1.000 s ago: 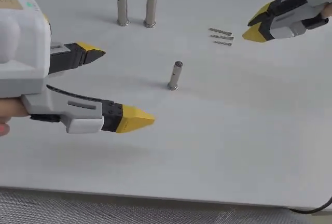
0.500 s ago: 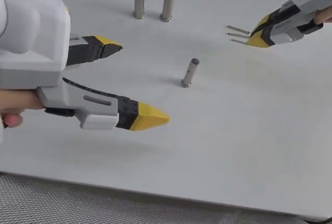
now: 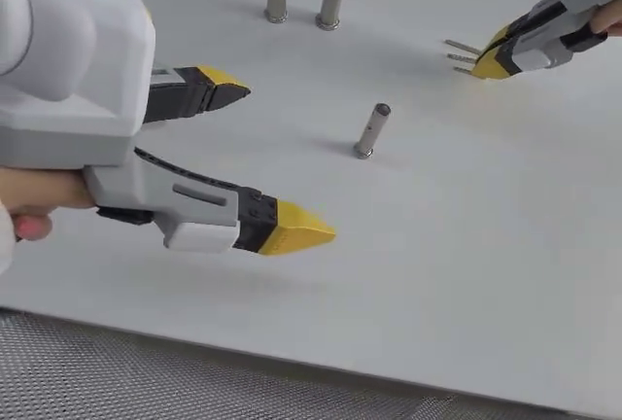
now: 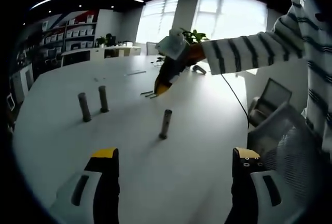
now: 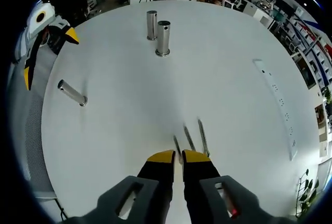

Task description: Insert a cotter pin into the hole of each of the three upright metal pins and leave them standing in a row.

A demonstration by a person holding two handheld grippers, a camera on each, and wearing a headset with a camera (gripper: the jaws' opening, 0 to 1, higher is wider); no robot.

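Left gripper (image 3: 282,161) spread, right gripper (image 5: 179,156) closed

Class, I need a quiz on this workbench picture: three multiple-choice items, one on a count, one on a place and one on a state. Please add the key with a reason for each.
1. How many metal pins stand on the table? A two; B three; C five.
2. Where are the right gripper's tips? A at the cotter pins; B beside the two far metal pins; C past the table's edge.
3. How do the left gripper's jaws stand? A wide apart, holding nothing; B shut on a metal pin; C shut on a cotter pin.
Key: 1 B, two stand at the back and one nearer; 2 A, its yellow tips sit at the cotter pins' ends; 3 A, bare table shows between the jaws.
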